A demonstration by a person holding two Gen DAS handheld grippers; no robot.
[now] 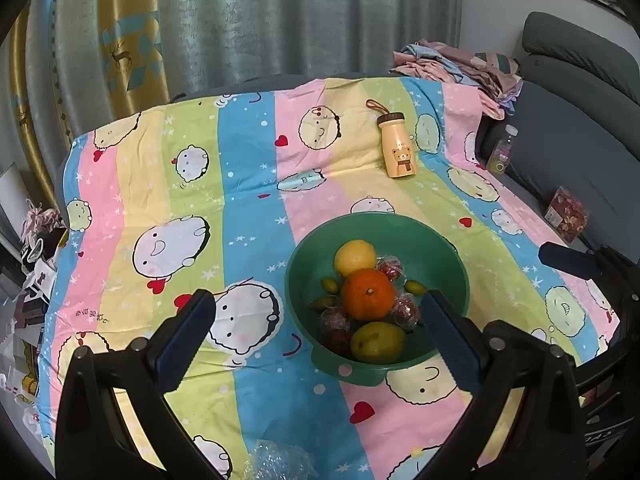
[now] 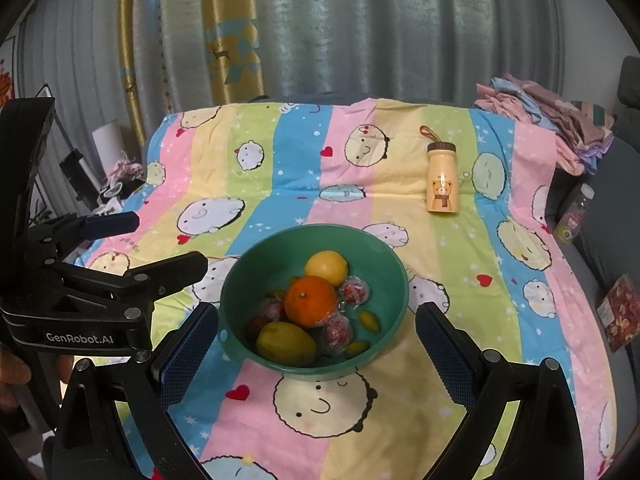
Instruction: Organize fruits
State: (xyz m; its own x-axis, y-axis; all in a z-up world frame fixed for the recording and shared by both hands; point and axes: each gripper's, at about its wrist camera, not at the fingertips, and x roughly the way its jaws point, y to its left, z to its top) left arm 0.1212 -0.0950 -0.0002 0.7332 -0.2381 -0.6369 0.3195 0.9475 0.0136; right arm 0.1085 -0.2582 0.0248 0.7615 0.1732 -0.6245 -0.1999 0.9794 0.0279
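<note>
So the biggest thing here is the striped cartoon blanket (image 2: 360, 420) covering pretty much the whole middle of both views, with grey-green curtains (image 2: 360, 28) hanging across the top of the frame behind it.

Next down in size, a green bowl (image 2: 384, 264) sits on the blanket around the center of the right wrist view, and lower center-right in the left wrist view (image 1: 440, 252). All the fruit is piled inside it: an orange (image 2: 310, 300) in the middle of the heap, a lemon (image 2: 326, 267) just behind it toward the top of the frame, a yellow-green mango-looking fruit (image 2: 285, 343) at the bottom edge of the pile, some red fruits in clear wrap (image 2: 355, 291) tucked around the orange, and a few little green-yellow ones (image 2: 369, 321) on the bowl floor.

The right gripper (image 2: 316, 352) has its fingers spread wide apart, one on each side of the bowl in the lower frame, holding nothing. The left gripper (image 1: 316, 336) is the same deal, fingers well apart and empty; it also shows at the left edge of the right wrist view (image 2: 160, 244).

A small yellow bear bottle (image 2: 441, 178) lies on the blanket in the upper right, well apart from the bowl. A heap of folded clothes (image 2: 548, 120) sits at the far upper right.
</note>
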